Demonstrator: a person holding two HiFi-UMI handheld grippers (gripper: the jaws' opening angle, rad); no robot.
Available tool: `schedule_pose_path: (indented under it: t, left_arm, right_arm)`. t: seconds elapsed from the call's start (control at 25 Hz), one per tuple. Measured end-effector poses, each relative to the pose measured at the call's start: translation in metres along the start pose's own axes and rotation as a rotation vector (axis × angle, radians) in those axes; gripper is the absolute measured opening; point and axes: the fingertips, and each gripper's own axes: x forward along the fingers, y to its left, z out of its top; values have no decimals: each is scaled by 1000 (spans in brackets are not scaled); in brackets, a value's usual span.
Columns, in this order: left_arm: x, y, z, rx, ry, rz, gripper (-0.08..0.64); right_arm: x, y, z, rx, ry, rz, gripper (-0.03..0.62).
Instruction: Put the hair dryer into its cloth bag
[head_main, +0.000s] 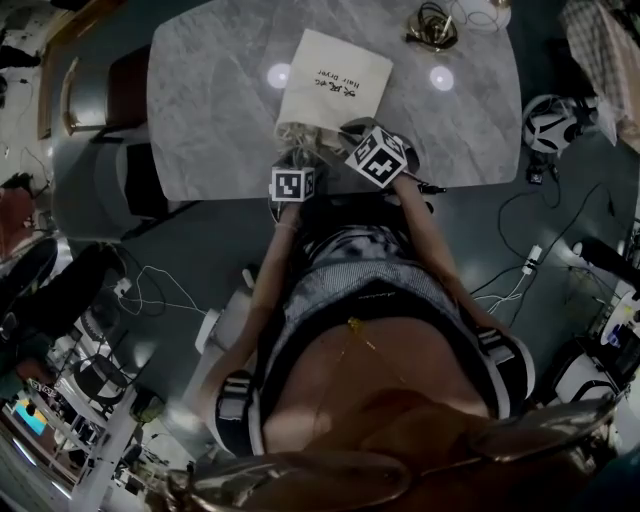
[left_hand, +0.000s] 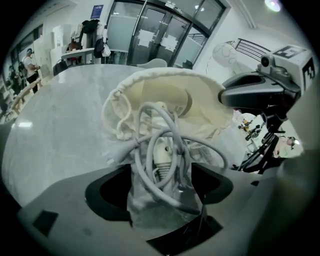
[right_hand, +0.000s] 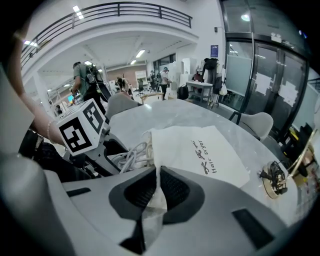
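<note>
A cream cloth bag (head_main: 335, 85) printed "Hair dryer" lies on the marble table (head_main: 200, 110), with its mouth toward me. The hair dryer's beige body (left_hand: 170, 100) shows inside the open mouth in the left gripper view. Its grey cord (left_hand: 160, 150) bunches in loops at the mouth. My left gripper (left_hand: 165, 177) is at the bag's mouth, its jaws closed on the cord loops and a fold of pale cloth. My right gripper (right_hand: 156, 175) is shut on the bag's rim cloth (right_hand: 159, 197) and holds that edge up. In the head view the left gripper (head_main: 293, 172) and right gripper (head_main: 362, 145) sit side by side at the mouth.
A gold-coloured object with wires (head_main: 432, 28) sits at the table's far right edge. Dark chairs (head_main: 120, 95) stand left of the table. A white helmet-like object (head_main: 548, 122) and cables (head_main: 520, 275) lie on the floor to the right. People stand far in the background.
</note>
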Motion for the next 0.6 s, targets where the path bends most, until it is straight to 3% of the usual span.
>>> schedule_pose_path:
  t: [0.12, 0.28, 0.6]
  left_arm:
    - [2, 6, -3, -10, 3, 41, 360]
    - [-2, 19, -5, 60, 24, 124, 356]
    - [4, 16, -7, 149, 68, 135, 305]
  right_arm:
    - [1, 3, 0, -15, 5, 9, 77]
    - [2, 6, 0, -21, 4, 14, 77]
    - [4, 5, 0, -20, -1, 11, 77]
